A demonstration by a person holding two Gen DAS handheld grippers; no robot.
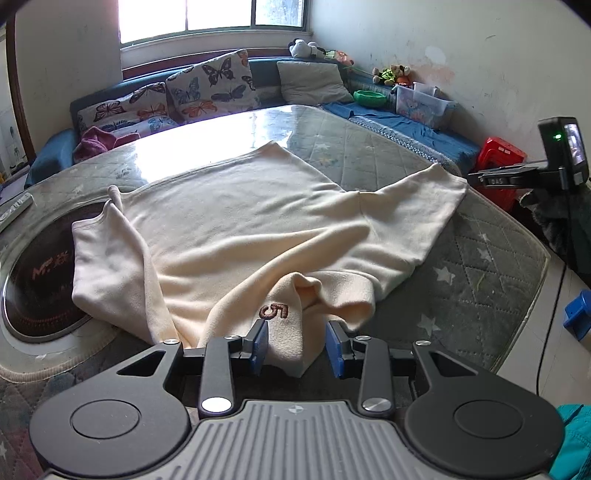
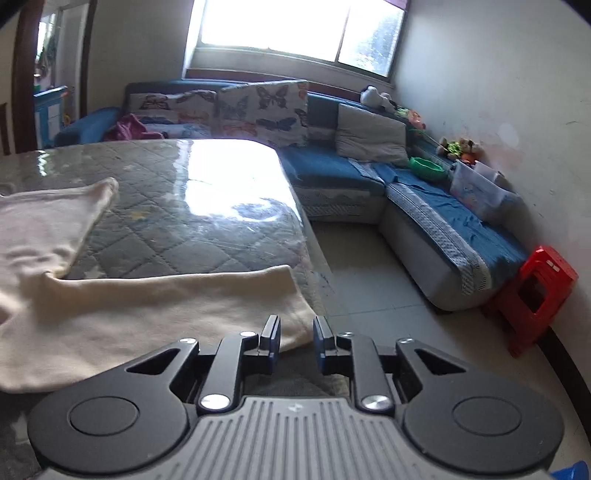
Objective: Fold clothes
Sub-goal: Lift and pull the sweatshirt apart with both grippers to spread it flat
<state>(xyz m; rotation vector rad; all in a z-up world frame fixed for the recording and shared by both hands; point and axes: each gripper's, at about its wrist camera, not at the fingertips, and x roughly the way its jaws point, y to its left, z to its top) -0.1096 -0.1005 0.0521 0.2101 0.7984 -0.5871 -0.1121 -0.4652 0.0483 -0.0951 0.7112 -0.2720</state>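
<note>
Cream sweater (image 1: 258,221) lies spread on a quilted table (image 1: 461,266), its collar bunched between the left gripper's (image 1: 297,345) parted fingers, not pinched. Right gripper (image 2: 295,341) hovers open at a sleeve's end. On the sofa (image 2: 443,218), a clear plastic bin (image 2: 476,188) holds contents too blurred to identify.

Bright window (image 2: 295,33) above a blue corner sofa (image 2: 443,221) with butterfly cushions (image 2: 266,110); white walls (image 2: 498,74), pale tiled floor (image 2: 369,280), red stool (image 2: 535,291).
</note>
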